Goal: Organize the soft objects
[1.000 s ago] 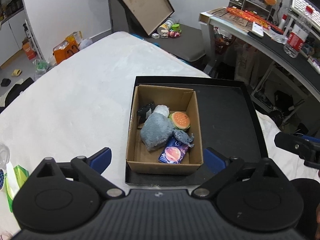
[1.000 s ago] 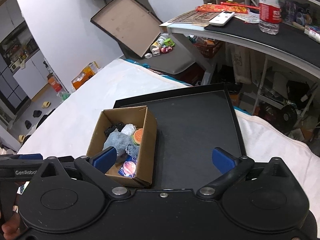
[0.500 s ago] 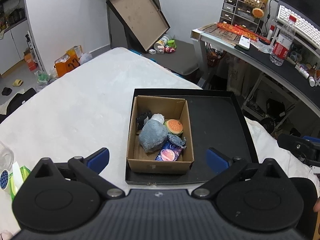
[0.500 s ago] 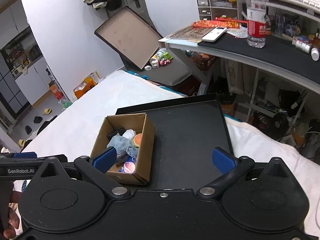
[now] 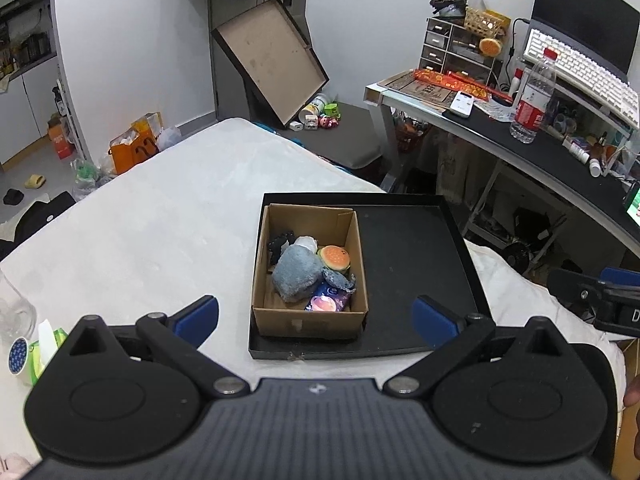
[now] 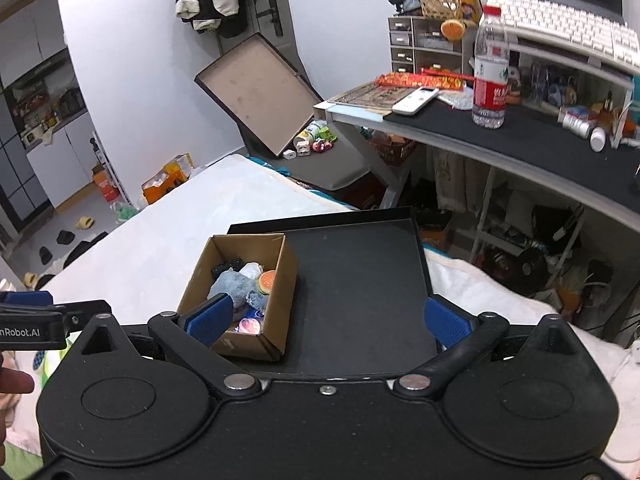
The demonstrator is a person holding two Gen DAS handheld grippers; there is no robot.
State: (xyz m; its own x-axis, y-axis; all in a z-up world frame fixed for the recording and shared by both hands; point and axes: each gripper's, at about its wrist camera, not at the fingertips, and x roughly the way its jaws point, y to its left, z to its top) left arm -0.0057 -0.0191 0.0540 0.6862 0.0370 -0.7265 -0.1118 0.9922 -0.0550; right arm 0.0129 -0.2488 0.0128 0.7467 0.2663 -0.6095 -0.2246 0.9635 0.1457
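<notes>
Toys in box, box in tray's left half

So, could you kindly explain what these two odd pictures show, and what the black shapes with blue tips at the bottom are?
There is no robot here. A person holds a two-finger tool in each hand, and a wide-angle camera on each looks forward along its fingers. The black shapes are the tool bodies; the blue tips are the finger pads. One picture comes from the left tool, the other from the right tool. Both are open and hold nothing.

Ahead is a white bed with a shallow black tray on it. In the tray's left part stands a cardboard box holding soft things: a grey plush toy, a burger-shaped squishy, something black and a purple packet. The rest of the tray is bare. A cluttered desk stands to the right.
</notes>
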